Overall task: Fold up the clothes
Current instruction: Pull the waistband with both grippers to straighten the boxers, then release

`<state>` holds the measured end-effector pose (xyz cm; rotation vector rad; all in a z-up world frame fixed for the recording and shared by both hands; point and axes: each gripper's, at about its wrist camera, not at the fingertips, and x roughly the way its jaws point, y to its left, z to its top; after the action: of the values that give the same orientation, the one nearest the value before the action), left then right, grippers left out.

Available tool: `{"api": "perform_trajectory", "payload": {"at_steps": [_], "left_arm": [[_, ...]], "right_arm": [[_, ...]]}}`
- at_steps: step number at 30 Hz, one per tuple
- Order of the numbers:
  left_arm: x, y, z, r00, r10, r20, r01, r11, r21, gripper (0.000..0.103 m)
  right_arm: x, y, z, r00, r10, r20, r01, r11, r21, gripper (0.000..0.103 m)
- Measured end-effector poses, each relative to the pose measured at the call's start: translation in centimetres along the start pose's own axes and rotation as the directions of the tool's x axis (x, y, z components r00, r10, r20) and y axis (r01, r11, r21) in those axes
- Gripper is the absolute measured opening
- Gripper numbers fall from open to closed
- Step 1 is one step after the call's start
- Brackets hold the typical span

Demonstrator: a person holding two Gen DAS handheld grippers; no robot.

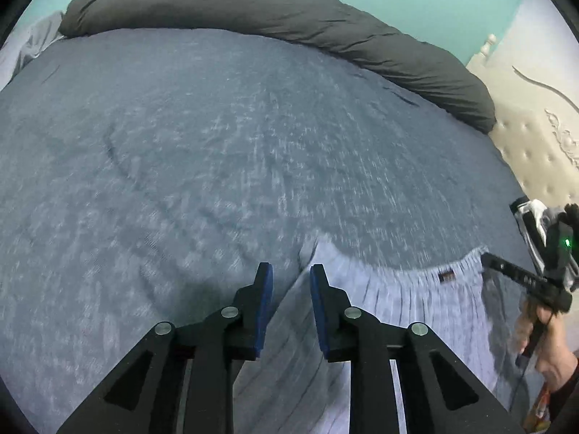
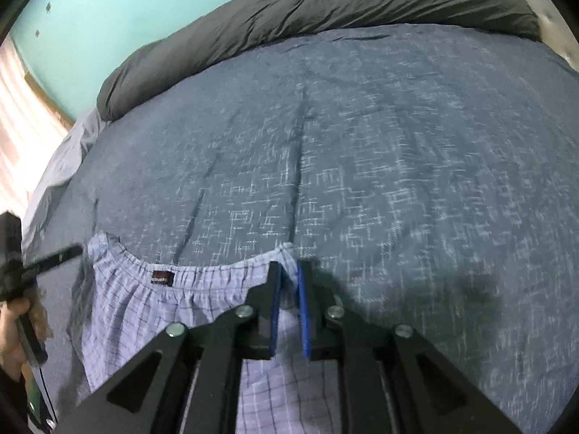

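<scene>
plaid boxer shorts spread at near edge of bed, waistband toward pillows. right gripper pinching one waistband corner; left gripper parted over other corner, cloth between fingers — not clamped. judged step: corner grasp. next: left pinch, even tension.

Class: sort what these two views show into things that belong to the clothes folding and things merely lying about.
Belongs to the job: checked shorts; left gripper; right gripper.

Lying about: grey duvet roll; blue bedspread; cream headboard.
</scene>
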<state>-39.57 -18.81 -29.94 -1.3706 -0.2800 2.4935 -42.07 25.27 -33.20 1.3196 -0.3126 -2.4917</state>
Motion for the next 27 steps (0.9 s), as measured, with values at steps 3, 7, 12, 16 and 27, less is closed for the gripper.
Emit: {"api": "perform_trajectory", "payload": {"at_steps": [3, 7, 12, 16, 27], "left_arm": [[-0.7, 1.0, -1.6, 1.0, 0.018, 0.003, -0.018, 1.0, 0.021, 0.023], [-2.7, 2.1, -4.6, 0.999, 0.031, -0.015, -0.03, 0.999, 0.035, 0.023], [-5.1, 3.3, -8.2, 0.999, 0.046, -0.027, -0.045, 0.998, 0.04, 0.023], [-5.9, 4.5, -10.7, 0.999, 0.032, -0.043, -0.034, 0.999, -0.04, 0.023], [-5.0, 5.1, -14.2, 0.999, -0.047, -0.025, 0.04, 0.972, -0.23, 0.023]], "right_arm": [[-1.4, -0.5, -0.7, 1.0, 0.003, 0.015, -0.004, 0.999, 0.034, 0.018], [-4.0, -1.7, -3.2, 0.998, 0.054, 0.028, -0.056, 0.992, 0.111, 0.02], [-6.4, -3.0, -7.9, 0.996, 0.092, -0.016, -0.087, 0.98, 0.18, 0.021], [-8.4, -4.1, -11.8, 0.988, 0.155, 0.014, -0.152, 0.947, 0.282, 0.023], [-10.0, -2.4, -14.8, 0.962, 0.249, 0.113, -0.273, 0.906, 0.323, 0.027]]}}
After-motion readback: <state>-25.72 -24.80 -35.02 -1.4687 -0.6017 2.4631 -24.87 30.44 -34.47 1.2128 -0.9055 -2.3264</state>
